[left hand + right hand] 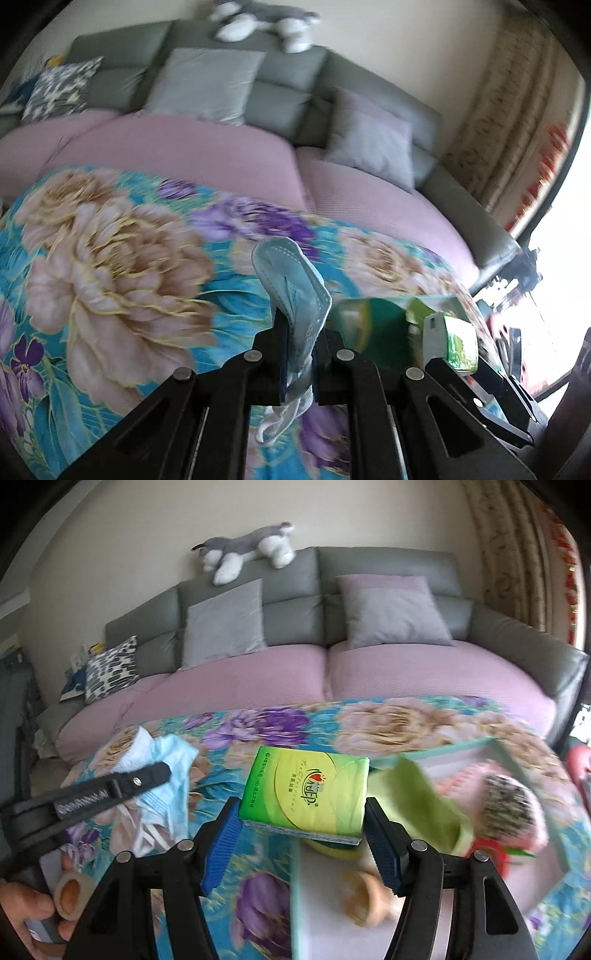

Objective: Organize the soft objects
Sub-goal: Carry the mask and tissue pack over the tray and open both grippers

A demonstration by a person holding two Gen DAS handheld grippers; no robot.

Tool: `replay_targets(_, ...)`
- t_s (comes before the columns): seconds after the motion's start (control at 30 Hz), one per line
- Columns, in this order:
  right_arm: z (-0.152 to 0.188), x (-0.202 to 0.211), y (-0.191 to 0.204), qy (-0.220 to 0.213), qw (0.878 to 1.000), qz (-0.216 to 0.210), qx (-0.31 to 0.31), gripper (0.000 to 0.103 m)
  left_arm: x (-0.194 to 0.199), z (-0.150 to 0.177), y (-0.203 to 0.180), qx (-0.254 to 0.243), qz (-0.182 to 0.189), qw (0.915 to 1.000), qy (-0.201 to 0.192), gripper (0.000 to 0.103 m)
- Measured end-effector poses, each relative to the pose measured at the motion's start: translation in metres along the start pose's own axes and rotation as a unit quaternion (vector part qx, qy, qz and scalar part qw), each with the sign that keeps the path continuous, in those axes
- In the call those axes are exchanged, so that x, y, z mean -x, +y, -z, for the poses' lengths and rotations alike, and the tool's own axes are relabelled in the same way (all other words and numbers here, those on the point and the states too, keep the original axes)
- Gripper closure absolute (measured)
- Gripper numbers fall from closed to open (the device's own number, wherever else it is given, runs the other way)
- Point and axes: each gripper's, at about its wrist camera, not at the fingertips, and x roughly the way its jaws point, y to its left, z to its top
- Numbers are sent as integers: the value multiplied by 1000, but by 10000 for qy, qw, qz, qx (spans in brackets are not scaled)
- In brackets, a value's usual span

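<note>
Here the left tongs (300, 332) clench a face mask (295, 280), the right tongs (301, 834) grasp a tissue pack (304, 794) above the tray (532, 771).

Soft daylight, blown-out window glare (561, 288) at right edge, motion blur throughout, fisheye bending, dark vignette corners

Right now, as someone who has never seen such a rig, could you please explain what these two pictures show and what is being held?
A person holds one hand-held gripper in each hand; each carries a fisheye camera looking along its fingers. The left camera shows the left gripper shut on a blue face mask. The right camera shows the right gripper clamping a green tissue pack. Below lies a floral cloth, with a shallow tray of small items. Behind stands a sofa with a plush dog on top.
</note>
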Motion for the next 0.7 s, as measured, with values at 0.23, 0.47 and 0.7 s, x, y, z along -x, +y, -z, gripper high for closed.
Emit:
replay_targets(0.23, 13, 31, -60, -20, 9982, 442, -413, 35, 7, 17, -59, -675, 427, 9968, 87, 93)
replay_targets(0.47, 32, 37, -107, 195, 9938, 659, -875, 35, -6, 45, -102, -1074, 872, 9893, 470, 93)
replay_targets(0.7, 50, 29, -123, 506, 9918, 649, -981, 35, -23, 67, -125, -1238, 1141, 9834, 683, 93)
